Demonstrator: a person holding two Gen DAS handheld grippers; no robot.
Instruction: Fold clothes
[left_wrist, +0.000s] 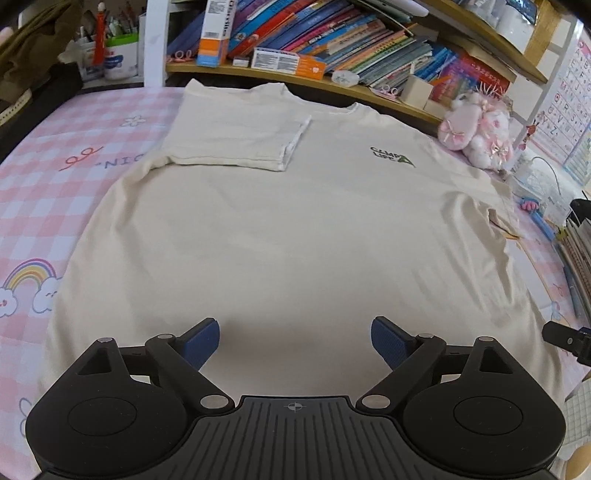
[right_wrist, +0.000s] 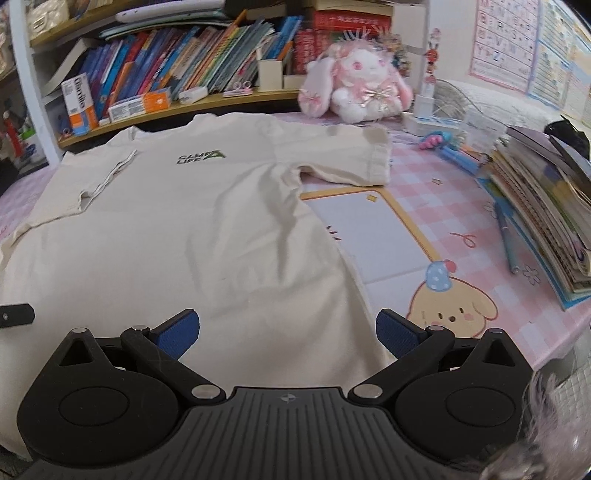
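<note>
A cream T-shirt (left_wrist: 280, 229) is spread flat on the pink checked mat (left_wrist: 92, 147) — one sleeve folded inward; the left gripper (left_wrist: 294, 341) and right gripper (right_wrist: 287, 332) are held above its hem, jaws apart, nothing between them.

L tongs (left_wrist: 295, 341) & R tongs (right_wrist: 288, 334) agape
</note>
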